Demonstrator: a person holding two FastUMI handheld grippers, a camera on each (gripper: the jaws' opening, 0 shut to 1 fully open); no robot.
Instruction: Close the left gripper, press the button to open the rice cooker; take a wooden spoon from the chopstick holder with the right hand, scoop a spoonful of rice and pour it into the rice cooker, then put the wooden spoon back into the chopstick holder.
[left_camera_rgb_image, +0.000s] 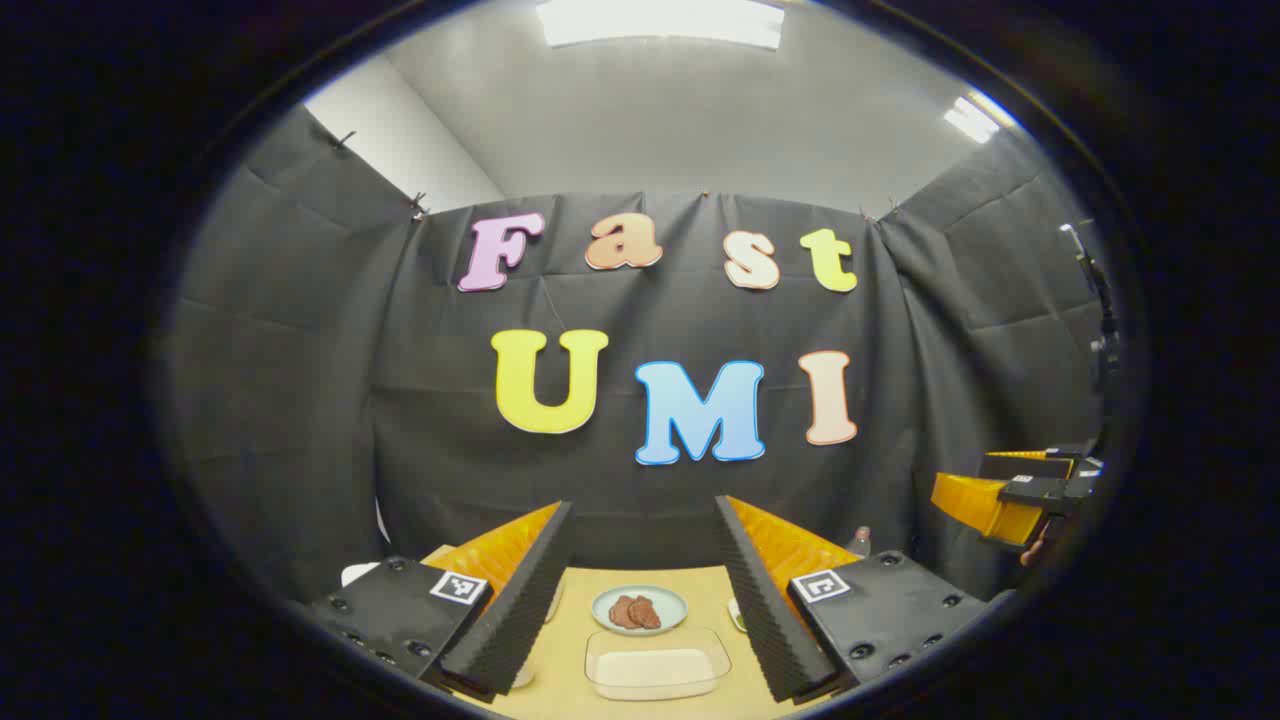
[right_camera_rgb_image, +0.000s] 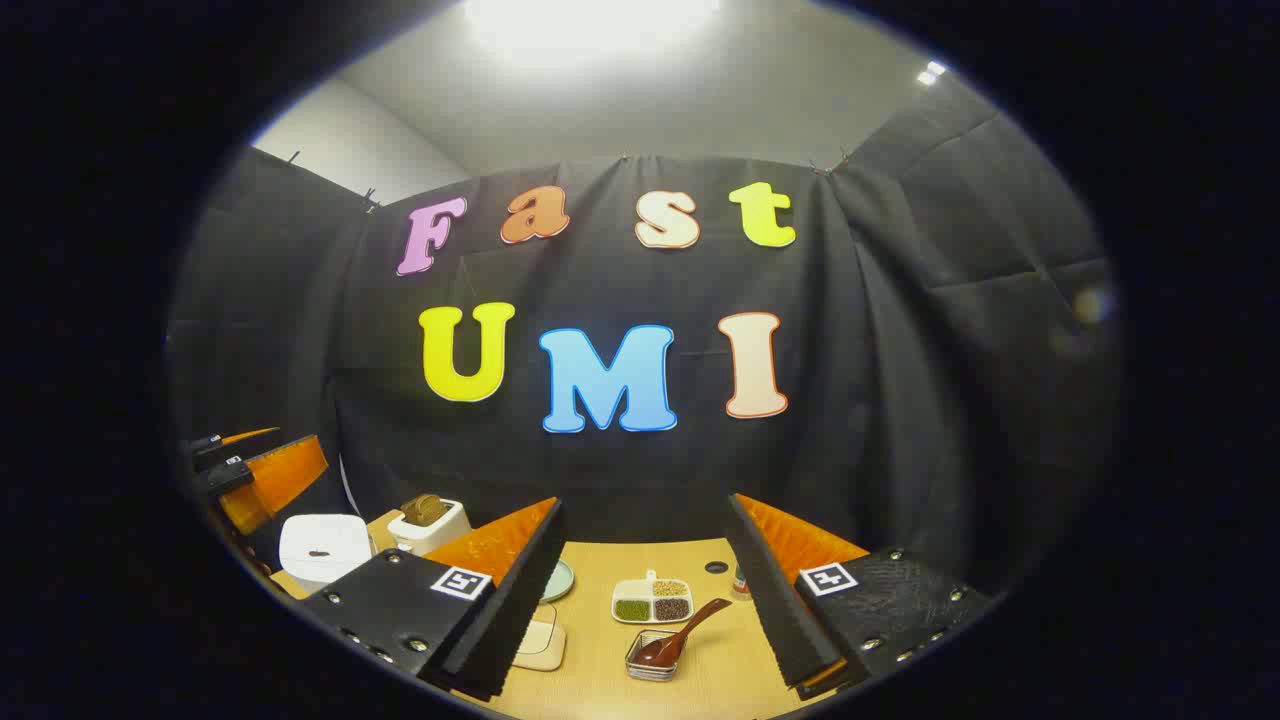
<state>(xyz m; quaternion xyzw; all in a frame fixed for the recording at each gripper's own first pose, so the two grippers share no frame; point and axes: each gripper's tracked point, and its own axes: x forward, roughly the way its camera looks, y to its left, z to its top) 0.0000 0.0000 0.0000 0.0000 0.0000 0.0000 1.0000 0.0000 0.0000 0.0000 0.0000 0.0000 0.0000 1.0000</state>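
Black cloth walls close in the booth on three sides, ceiling lights overhead, light wooden table (right_camera_rgb_image: 610, 660) below.

Left gripper (left_camera_rgb_image: 640, 620), in the left gripper view, hangs above the table with its jaws spread wide, nothing between them. Between its fingers down on the table: a pale blue plate (left_camera_rgb_image: 639, 608) with brown slices of food, and just in front of it a clear rectangular dish (left_camera_rgb_image: 657, 664) with something white inside. A small bottle (left_camera_rgb_image: 860, 541) stands behind the right finger. At far right edge the other gripper shows, raised off the table.

Right gripper (right_camera_rgb_image: 645, 630), in the right gripper view, is also spread open and empty, held above the table. Between its fingers: a white divided dish (right_camera_rgb_image: 652, 602) with green, brown and yellowish grains, and in front of it a small clear holder (right_camera_rgb_image: 650, 655) with the wooden spoon (right_camera_rgb_image: 682, 632) leaning in it, bowl down, handle tilted up to the right. Spoon untouched, apart from both fingers. To the left, the white rice cooker (right_camera_rgb_image: 324, 548) sits near the table's left edge, lid down. Just beside it, a white container (right_camera_rgb_image: 430, 522) with something brown on top. A cream square item (right_camera_rgb_image: 538, 645) and a greenish plate edge (right_camera_rgb_image: 560, 580) sit next to the left finger. Far left, the left gripper appears, raised; cannot tell its jaw gap from there.
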